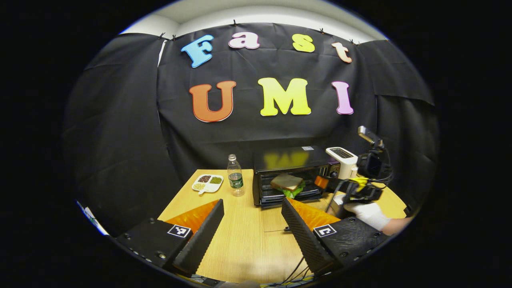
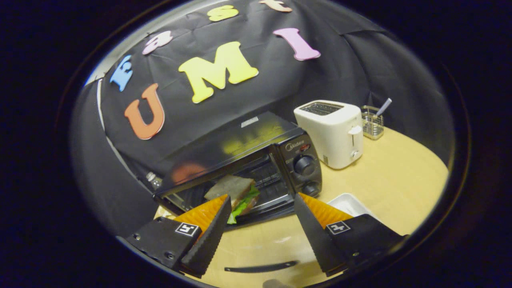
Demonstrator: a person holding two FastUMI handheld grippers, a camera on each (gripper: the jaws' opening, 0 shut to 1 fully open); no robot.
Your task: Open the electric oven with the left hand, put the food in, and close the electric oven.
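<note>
Spread hand-held gripper (image 2: 260, 224) before sandwich (image 2: 236, 192) in oven (image 2: 256, 160)

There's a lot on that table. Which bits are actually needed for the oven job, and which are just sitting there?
Needed: electric oven, standing open; sandwich inside it; left gripper; right gripper.

Just sitting there: toaster, water bottle, divided snack dish, wire basket, white tray.

Glossy black boxy metal electric oven (image 2: 256, 160), dark knobs. Sandwich (image 1: 287, 183) inside: tan-brown bread over bright green lettuce. Pale wood-grain table (image 1: 248, 240). White plastic two-slot toaster (image 2: 330, 132). Clear plastic water bottle (image 1: 235, 176), green label. White divided dish (image 1: 207, 183): dark red, green and pale yellow fillings. Silver wire-mesh basket (image 2: 372, 122). White glove (image 1: 368, 214).
</note>
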